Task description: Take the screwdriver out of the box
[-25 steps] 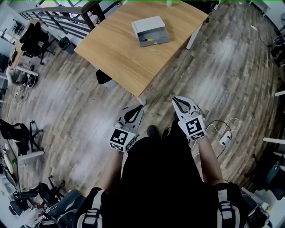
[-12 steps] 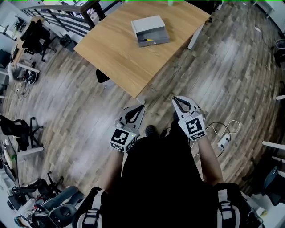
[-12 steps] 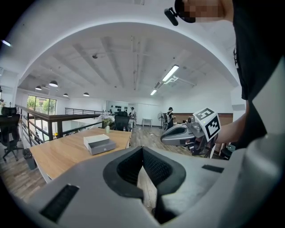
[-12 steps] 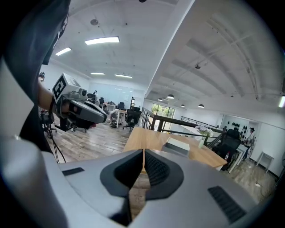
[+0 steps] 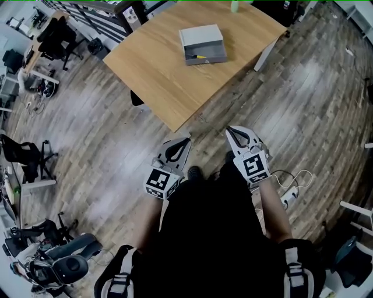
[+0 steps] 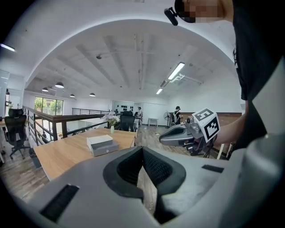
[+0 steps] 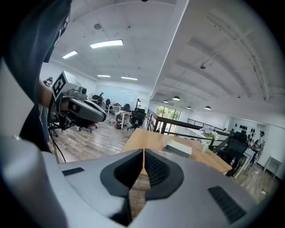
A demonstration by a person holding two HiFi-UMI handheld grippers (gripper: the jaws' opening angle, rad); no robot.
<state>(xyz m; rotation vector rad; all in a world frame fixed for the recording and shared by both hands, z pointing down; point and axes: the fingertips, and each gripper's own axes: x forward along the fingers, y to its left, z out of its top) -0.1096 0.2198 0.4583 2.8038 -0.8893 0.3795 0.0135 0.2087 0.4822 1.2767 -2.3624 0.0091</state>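
A grey open box [image 5: 202,43] sits on the far part of a wooden table [image 5: 169,75], with a yellow-handled screwdriver [image 5: 198,56] lying in its front tray. Both grippers hang over the wood floor, well short of the table's near corner. My left gripper [image 5: 185,140] and my right gripper [image 5: 231,130] are shut with nothing in them. In the left gripper view the jaws [image 6: 142,150] meet, the box [image 6: 102,144] lies ahead to the left, and the right gripper [image 6: 178,133] shows on the right. In the right gripper view the jaws [image 7: 144,152] meet, with the box [image 7: 179,148] beyond.
A green bottle [image 5: 235,6] stands at the table's far edge. Office chairs [image 5: 55,38] and a railing are at the left. A white cable and power strip [image 5: 289,195] lie on the floor at my right. Desks and people stand far off.
The table and box have slid slightly right and down in the head view. Both grippers hold the same pose, shut.
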